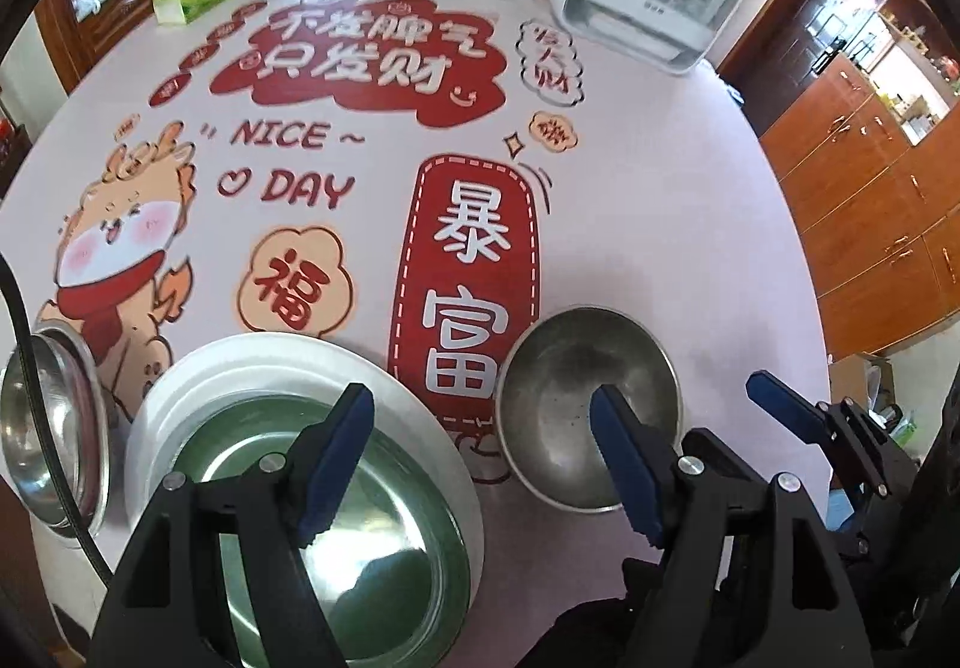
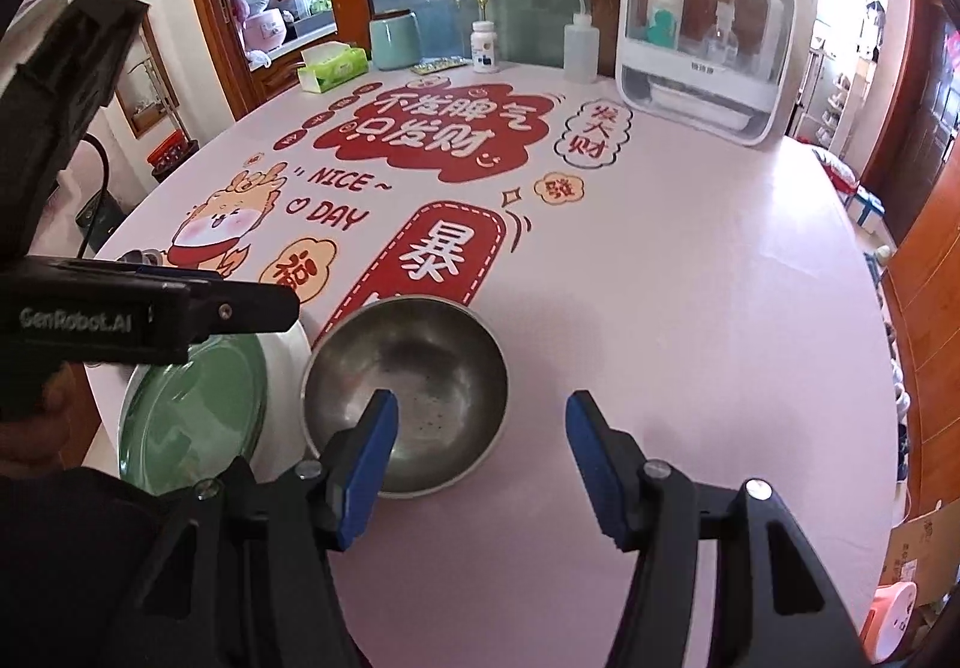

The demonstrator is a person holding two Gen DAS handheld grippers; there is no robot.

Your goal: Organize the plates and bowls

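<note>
Bowl under right hand-held gripper

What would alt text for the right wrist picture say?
An open right gripper hangs over a pink printed table, its left finger above an empty steel bowl. Left of the bowl, a green plate lies on a white plate, under the left gripper.

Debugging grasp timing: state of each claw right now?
Left claw: open, empty, over the gap between the green plate and steel bowl.
Right claw: open, empty, at the steel bowl's near rim.
</note>
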